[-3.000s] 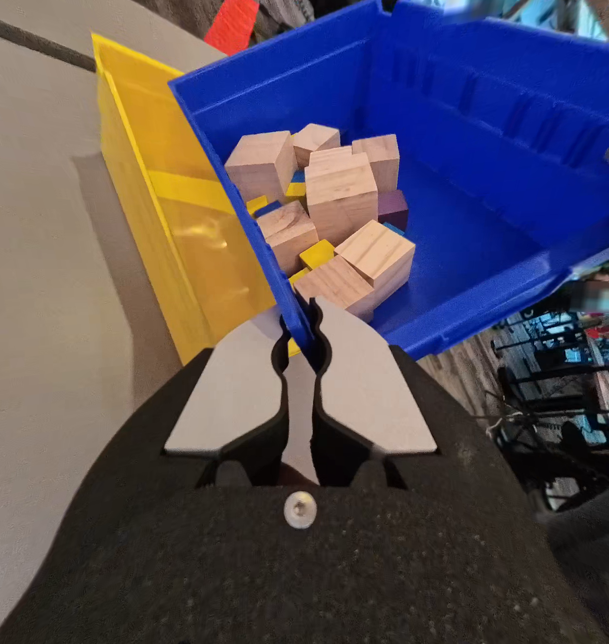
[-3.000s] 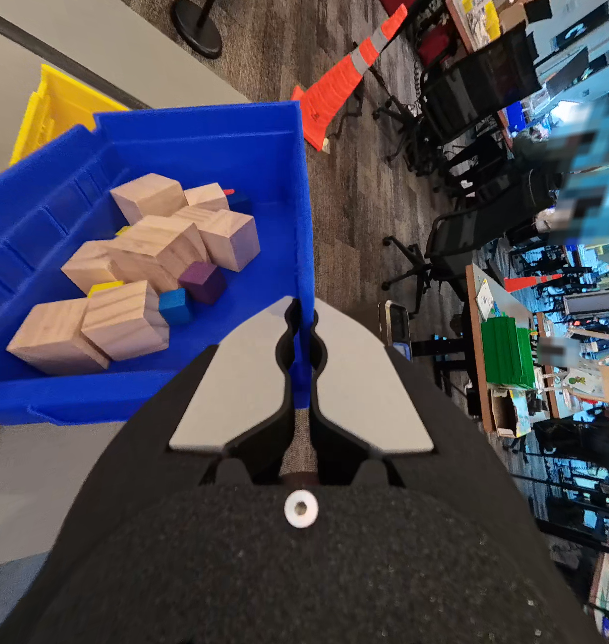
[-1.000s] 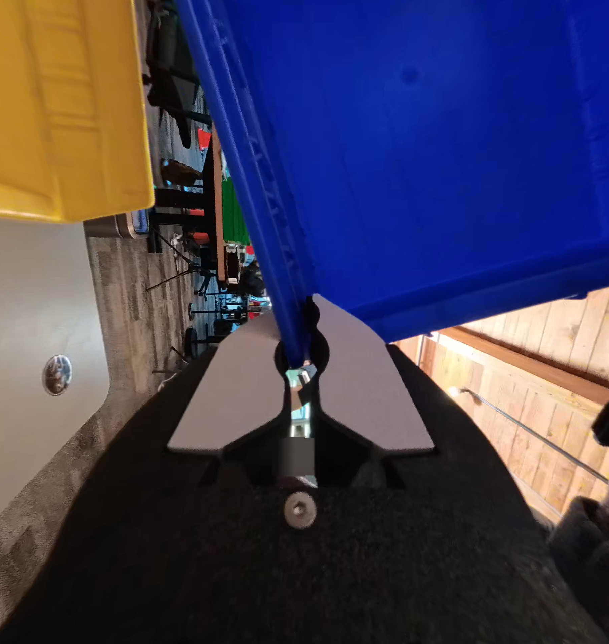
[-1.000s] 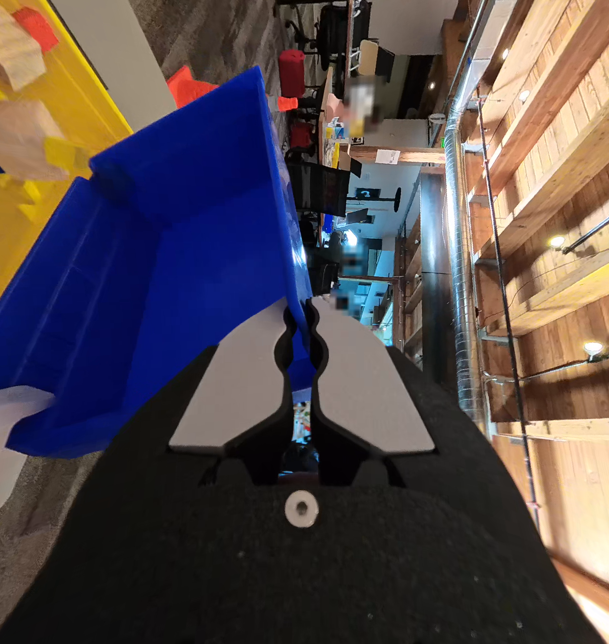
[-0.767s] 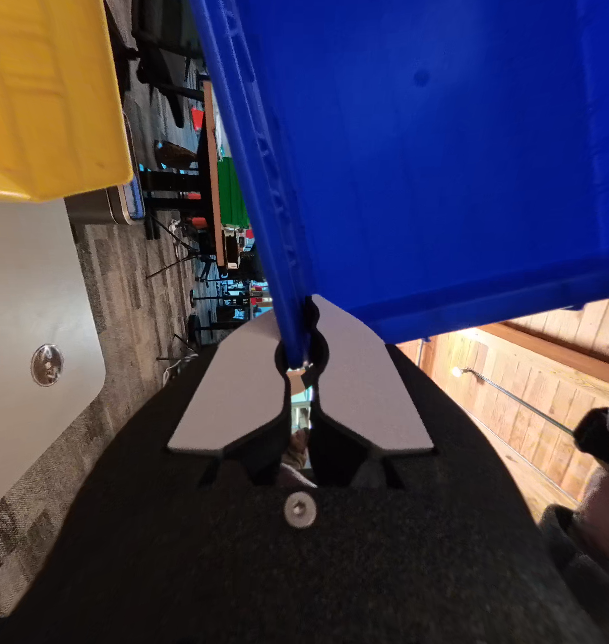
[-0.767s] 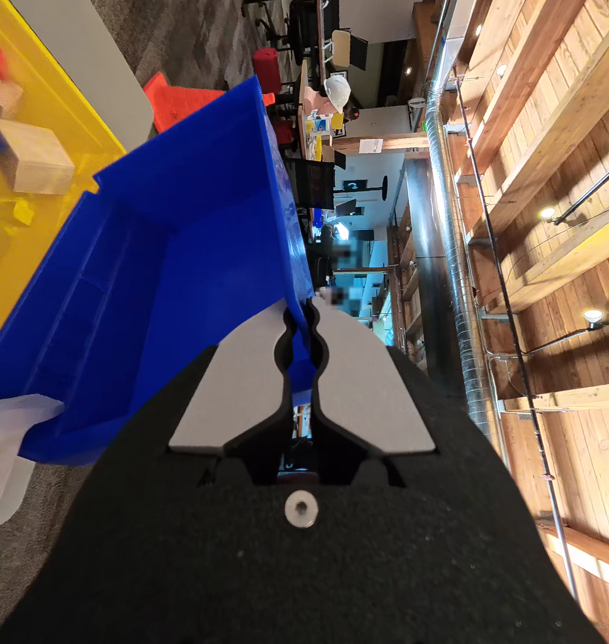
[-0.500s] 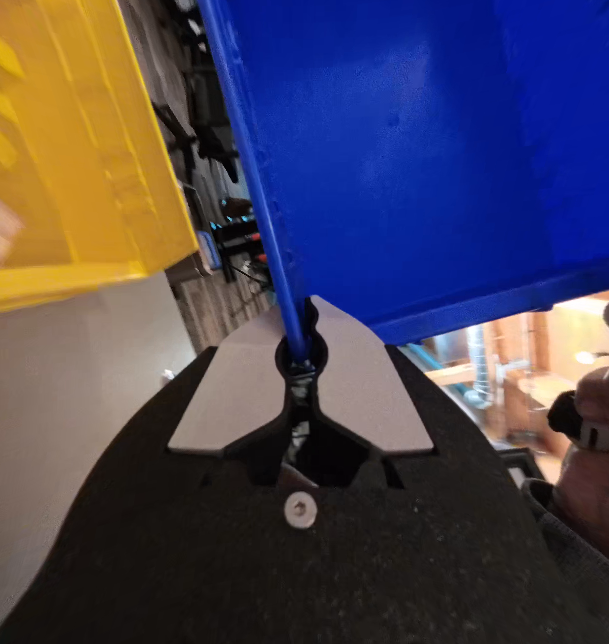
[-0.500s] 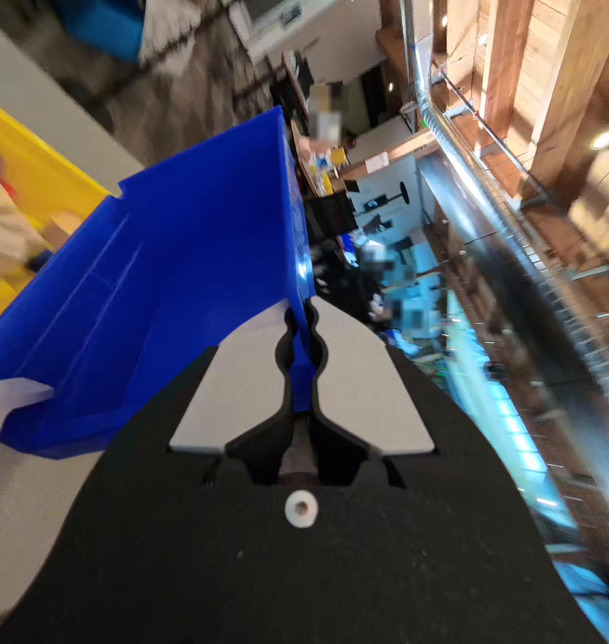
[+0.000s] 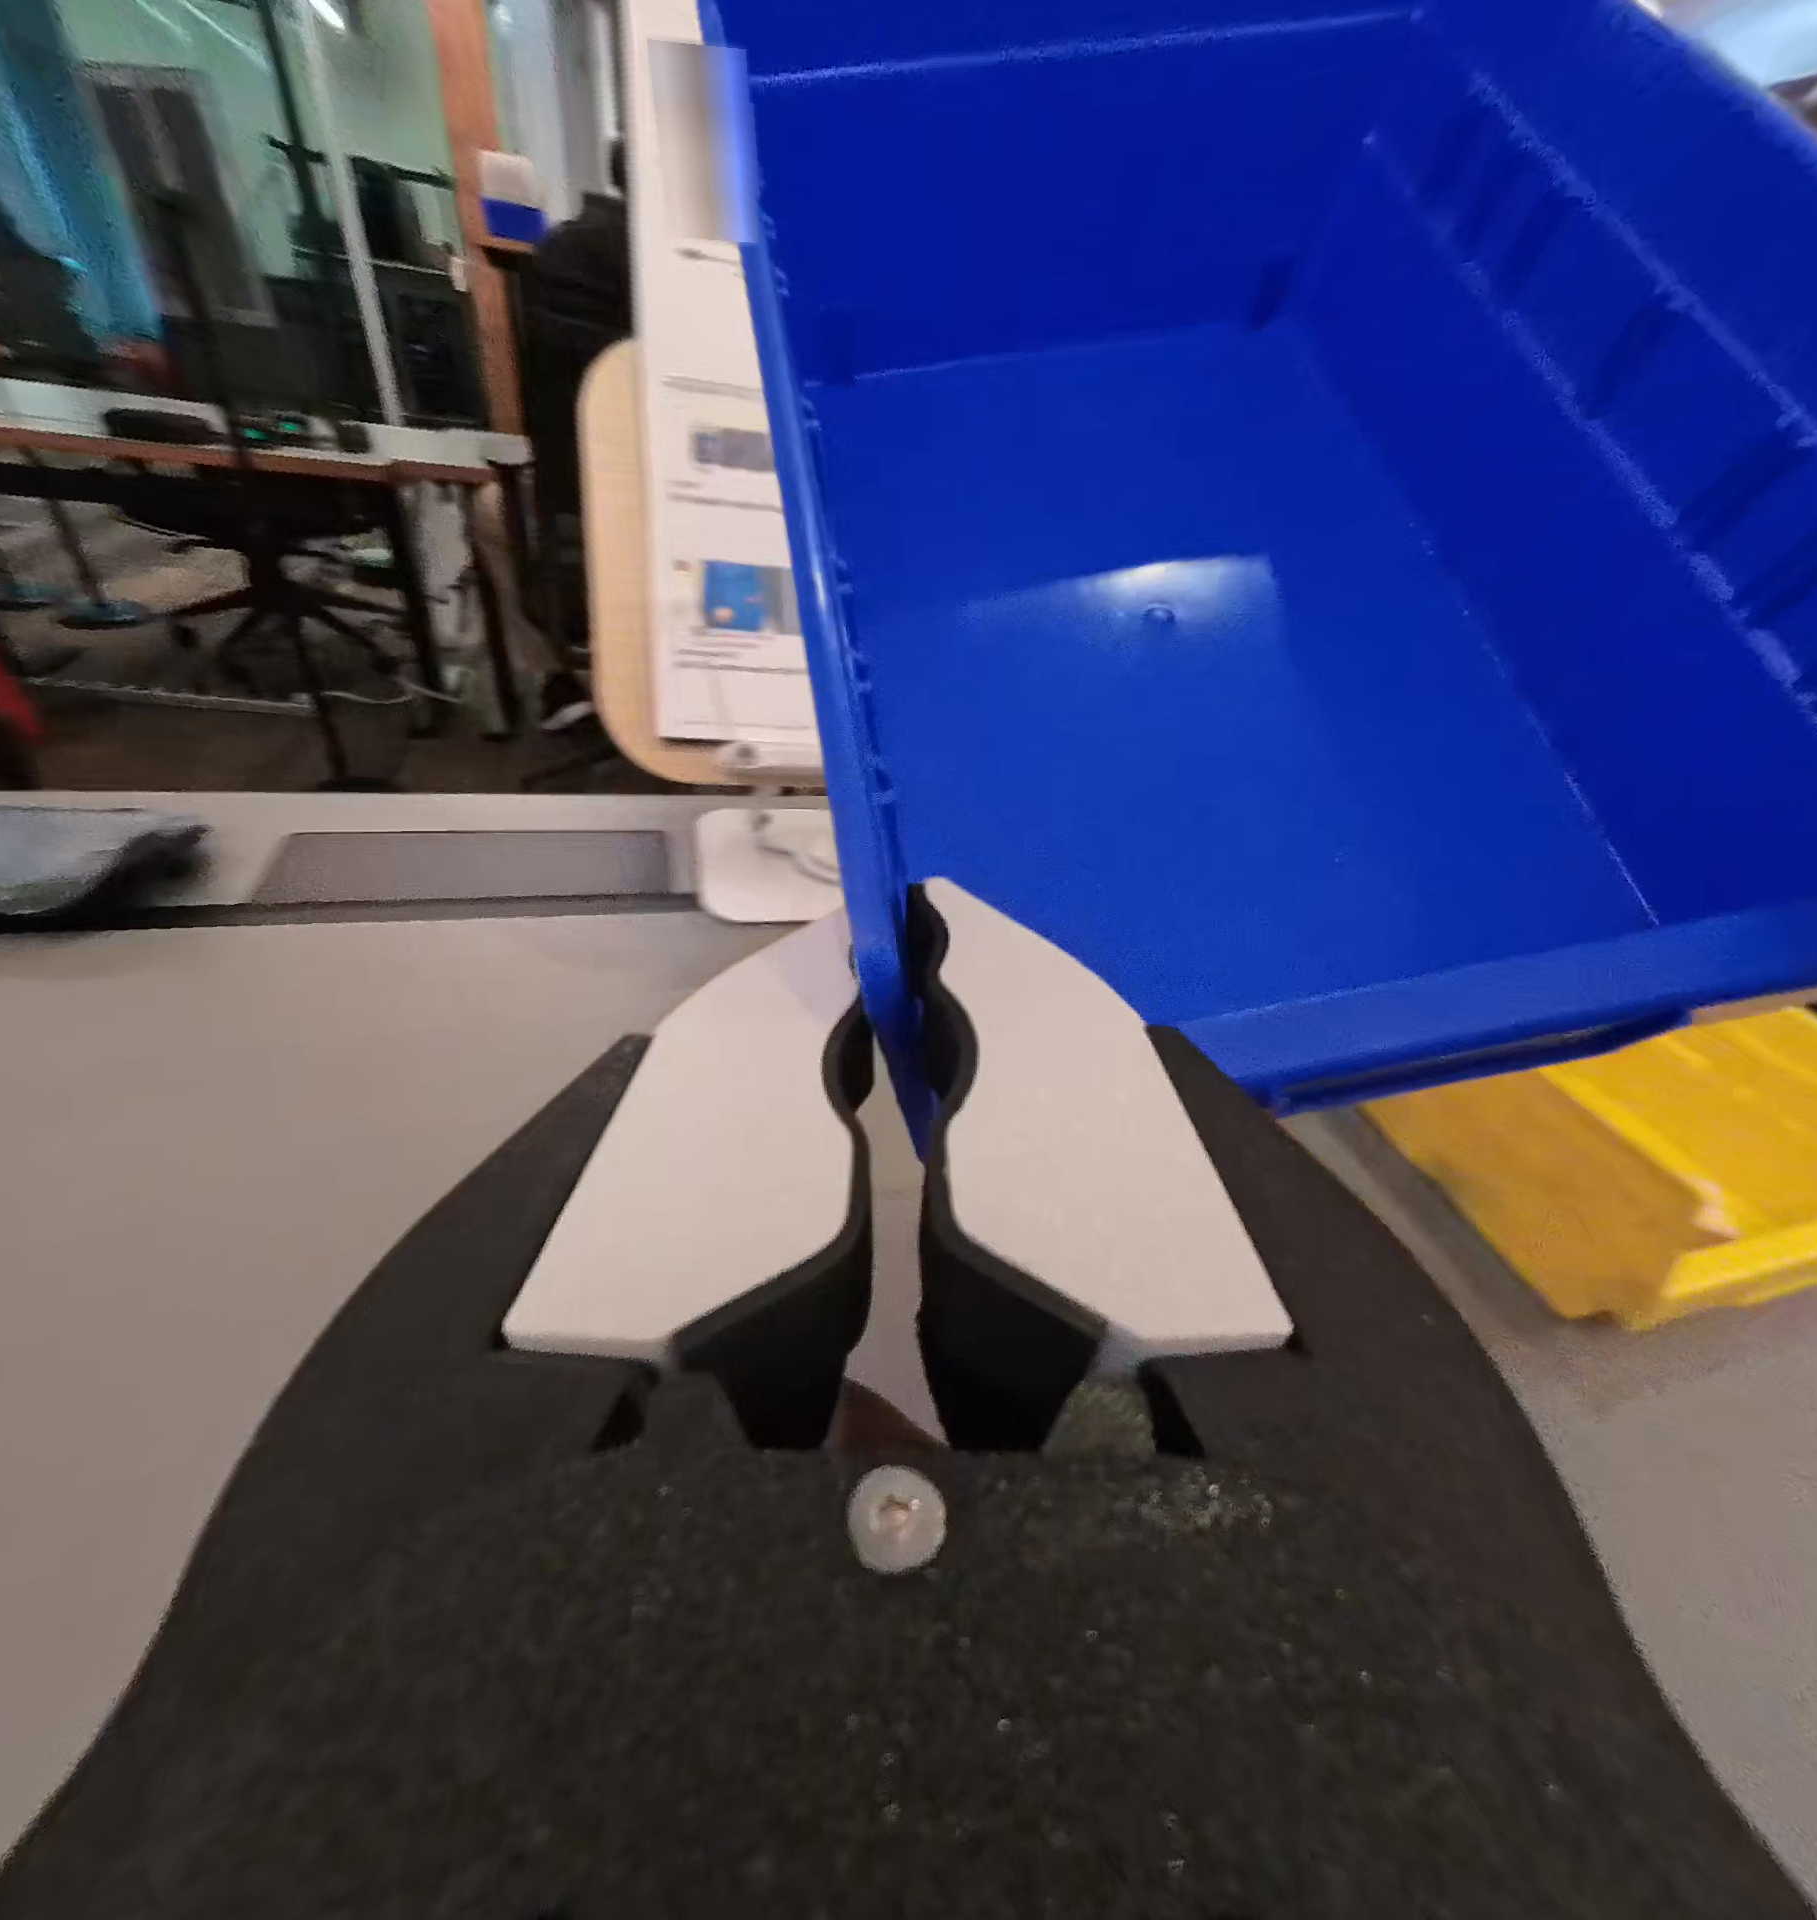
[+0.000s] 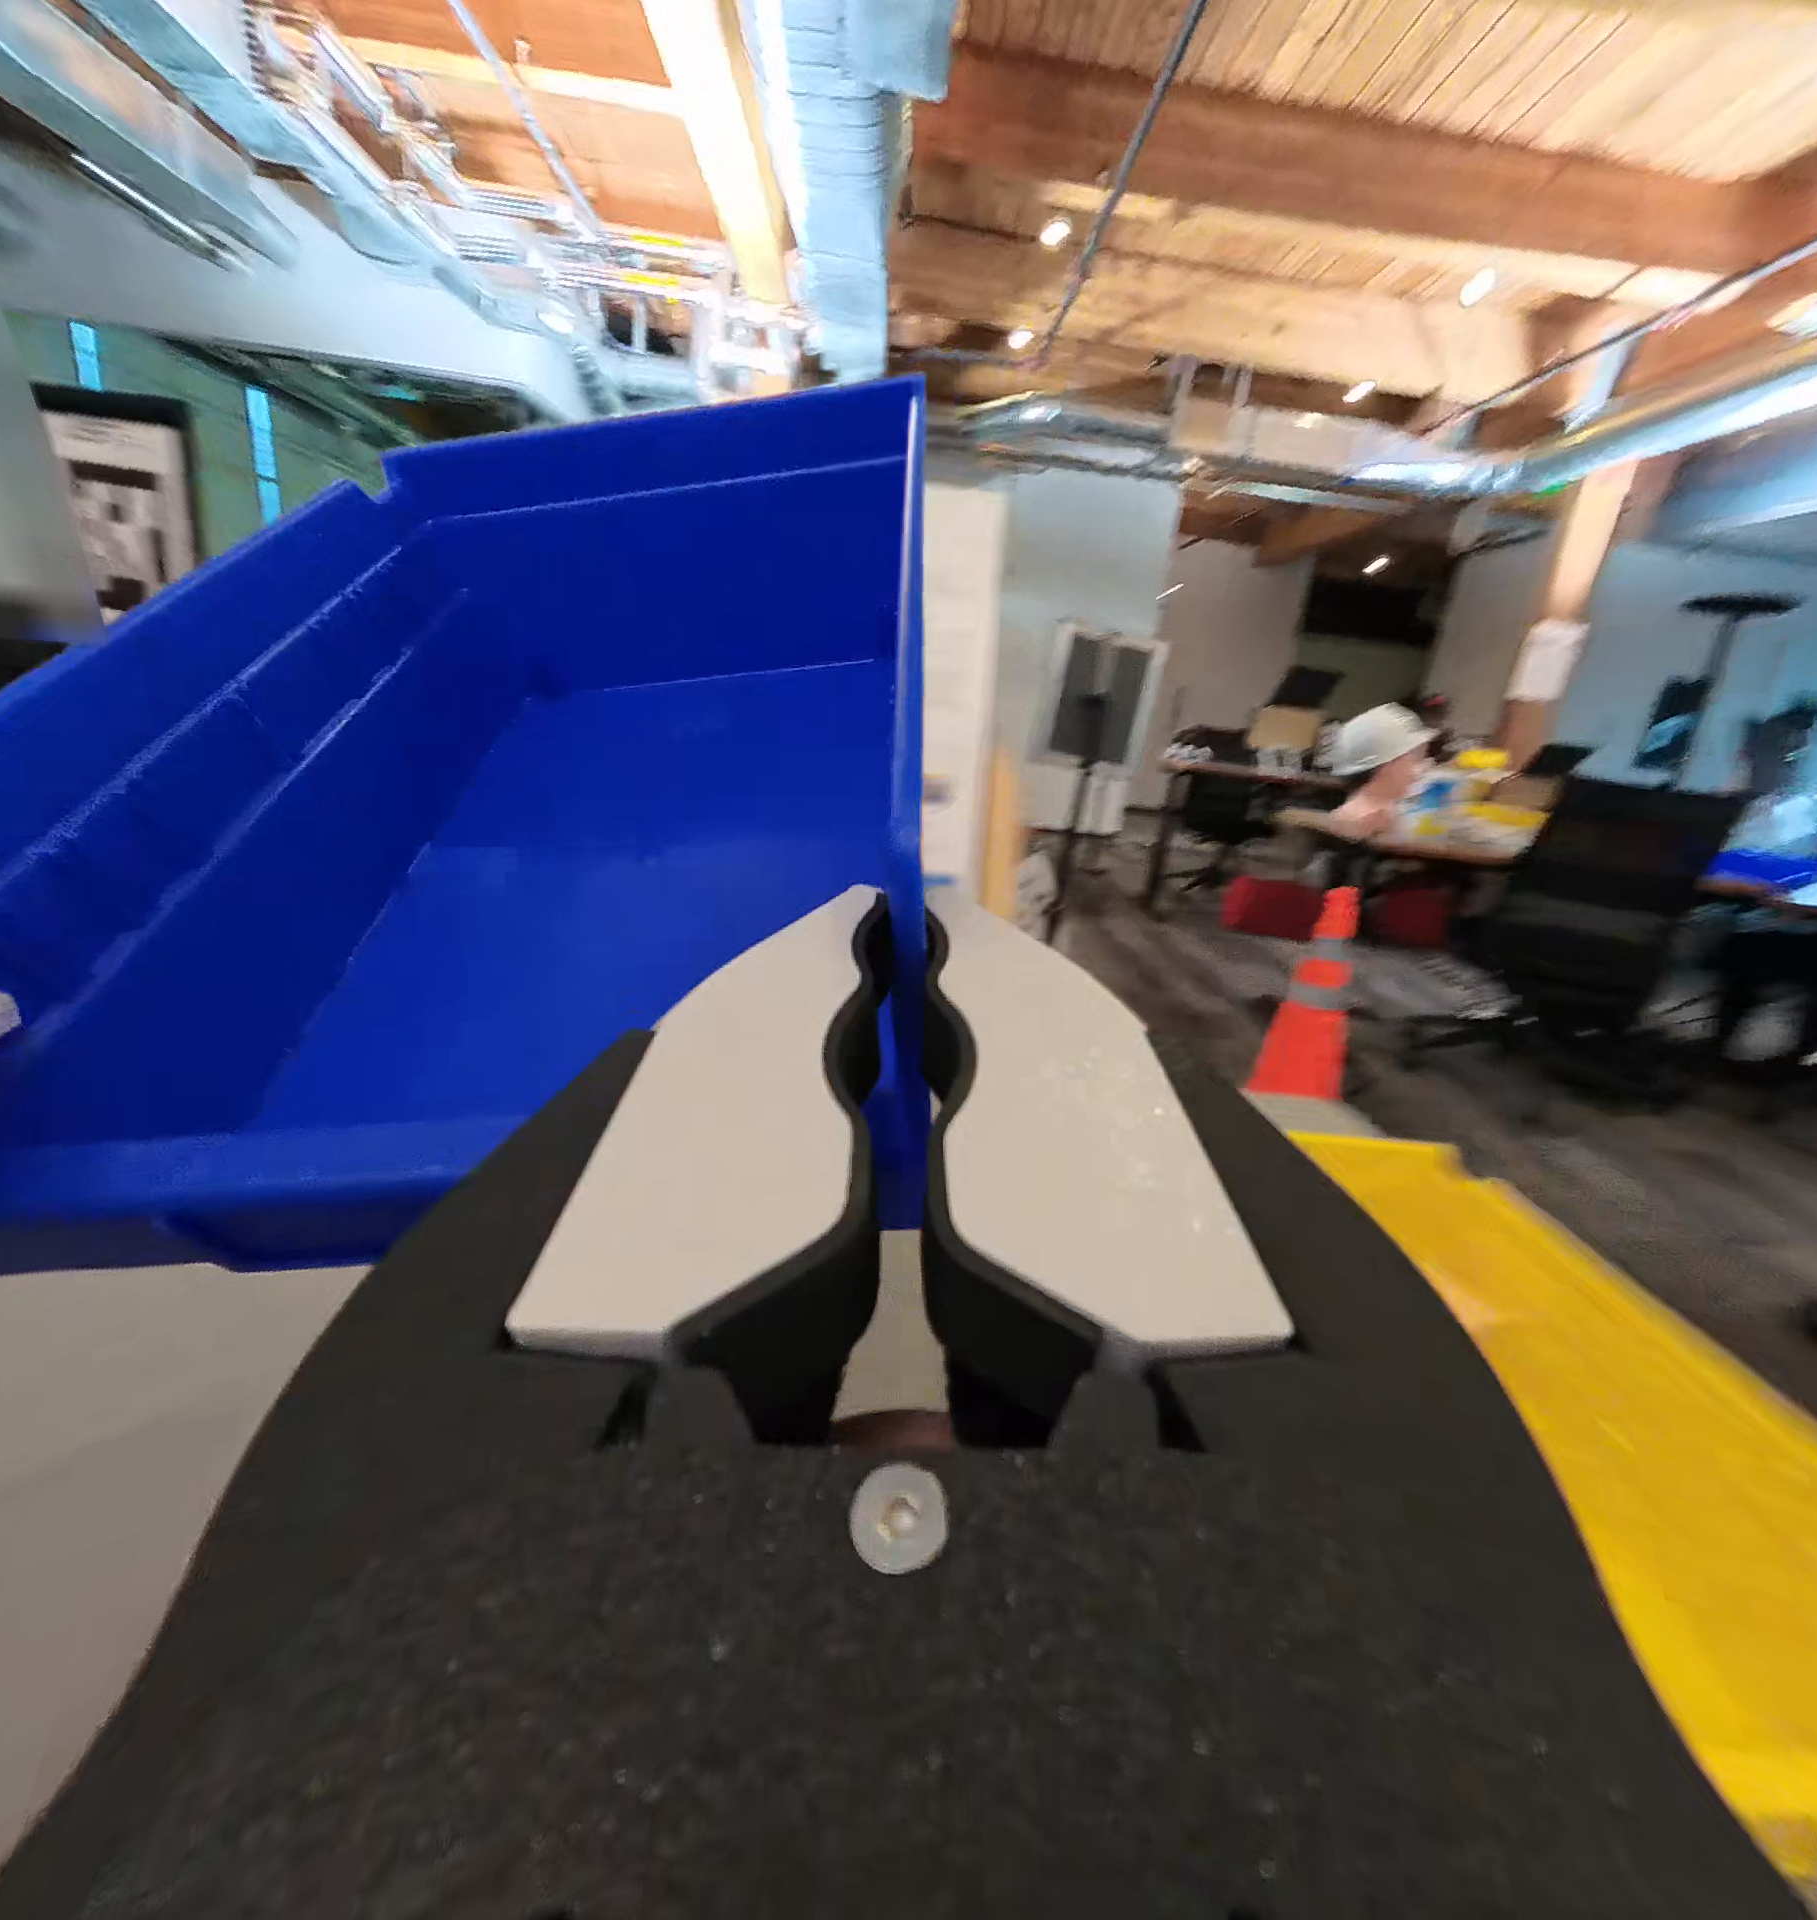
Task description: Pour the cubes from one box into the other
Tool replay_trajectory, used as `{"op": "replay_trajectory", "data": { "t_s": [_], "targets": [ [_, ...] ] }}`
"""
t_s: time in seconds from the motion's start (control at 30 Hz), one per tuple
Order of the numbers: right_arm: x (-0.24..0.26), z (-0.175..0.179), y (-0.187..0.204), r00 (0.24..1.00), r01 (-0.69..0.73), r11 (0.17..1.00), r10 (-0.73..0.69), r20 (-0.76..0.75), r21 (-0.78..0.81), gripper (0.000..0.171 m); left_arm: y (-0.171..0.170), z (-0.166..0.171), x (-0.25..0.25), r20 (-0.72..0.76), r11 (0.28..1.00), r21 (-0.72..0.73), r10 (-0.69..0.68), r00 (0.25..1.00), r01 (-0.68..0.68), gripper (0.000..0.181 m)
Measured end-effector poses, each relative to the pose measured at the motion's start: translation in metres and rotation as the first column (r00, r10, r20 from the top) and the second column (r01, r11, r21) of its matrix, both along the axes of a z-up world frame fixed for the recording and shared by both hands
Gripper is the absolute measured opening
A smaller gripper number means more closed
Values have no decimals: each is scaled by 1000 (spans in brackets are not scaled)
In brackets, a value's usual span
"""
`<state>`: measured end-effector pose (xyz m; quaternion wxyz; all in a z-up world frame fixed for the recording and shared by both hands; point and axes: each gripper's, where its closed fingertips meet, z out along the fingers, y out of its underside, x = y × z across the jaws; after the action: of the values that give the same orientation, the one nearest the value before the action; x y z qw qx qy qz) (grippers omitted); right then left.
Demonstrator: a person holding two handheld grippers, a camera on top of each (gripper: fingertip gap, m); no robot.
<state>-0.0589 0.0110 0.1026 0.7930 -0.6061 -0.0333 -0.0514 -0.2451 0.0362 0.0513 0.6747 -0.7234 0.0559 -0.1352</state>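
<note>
Your left tool [image 9: 899, 997] is clamped on one side wall of the blue box [image 9: 1247, 644], and your right tool [image 10: 899, 997] is clamped on the opposite wall, so you hold it between them above the grey table [image 9: 260, 1091]. Its inside shows no cubes. The yellow box [image 9: 1610, 1164] sits on the table just beside and below it.

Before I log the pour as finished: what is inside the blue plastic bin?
Nothing shows inside the blue plastic bin: its floor and walls are bare in both wrist views. The near front corner behind the right gripper is covered, so that spot is unseen.
</note>
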Motion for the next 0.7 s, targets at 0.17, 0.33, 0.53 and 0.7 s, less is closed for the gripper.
{"op": "replay_trajectory", "data": {
  "t_s": [0.17, 0.33, 0.53, 0.7],
  "targets": [
    [-140, -73, 38, 982, -165, 969, 143, -126, -185, 3, 3, -55, -148, -83, 978, -120, 160, 984, -169, 2],
    [-224, -148, 71, 964, -249, 872, 183, -192, -421, 3, 19, -107, -231, -149, 932, -259, 222, 964, -254, 2],
    [-247, -206, 86, 964, -264, 769, 198, -175, -583, 5, 49, -164, -251, -122, 897, -387, 179, 976, -213, 3],
    [-255, -226, 84, 915, -402, 676, 321, -245, -617, 10, 55, -178, -256, -67, 893, -401, 191, 979, -202, 4]
  ]
}}
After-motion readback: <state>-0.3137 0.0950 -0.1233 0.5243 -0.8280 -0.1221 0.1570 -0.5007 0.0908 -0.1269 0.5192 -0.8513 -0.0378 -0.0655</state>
